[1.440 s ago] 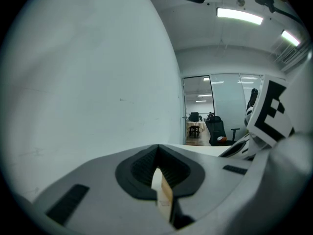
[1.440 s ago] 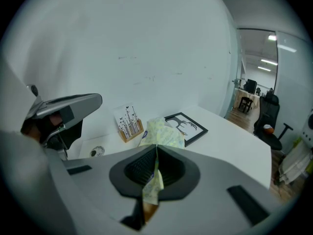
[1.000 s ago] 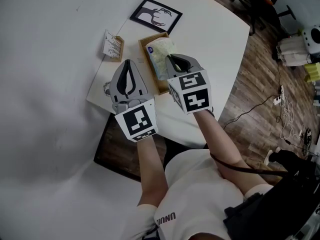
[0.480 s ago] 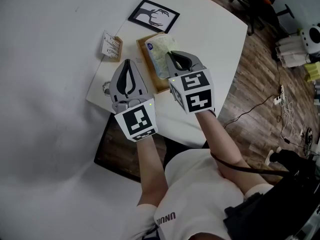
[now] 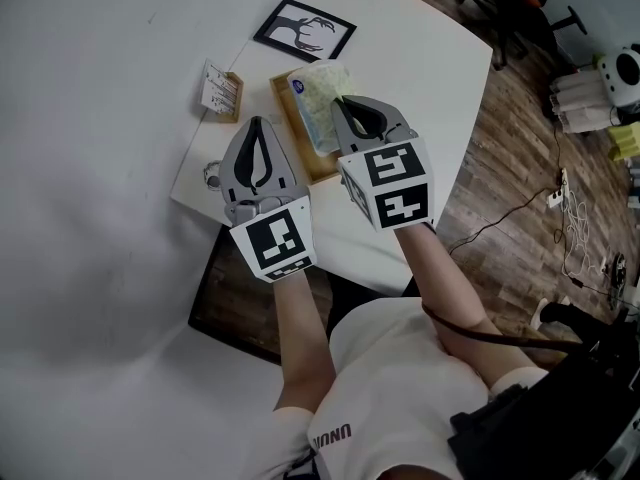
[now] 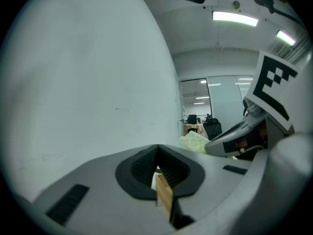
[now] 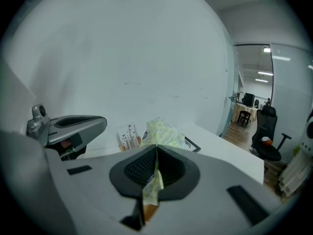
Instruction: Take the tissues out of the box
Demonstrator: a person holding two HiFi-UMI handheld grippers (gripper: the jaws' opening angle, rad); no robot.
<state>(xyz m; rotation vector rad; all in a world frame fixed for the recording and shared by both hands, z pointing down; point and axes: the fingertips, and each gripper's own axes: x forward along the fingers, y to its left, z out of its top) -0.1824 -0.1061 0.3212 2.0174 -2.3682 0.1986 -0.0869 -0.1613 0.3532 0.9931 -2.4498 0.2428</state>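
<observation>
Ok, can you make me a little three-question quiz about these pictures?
1. True or false: the right gripper is shut on the pale green patterned tissue pack.
2. The flat framed picture on the table has a frame that is: A black, B red, C yellow.
3. Fill in: the tissue pack sits in a light wooden ___.

Key: 1 true; 2 A; 3 box.
</observation>
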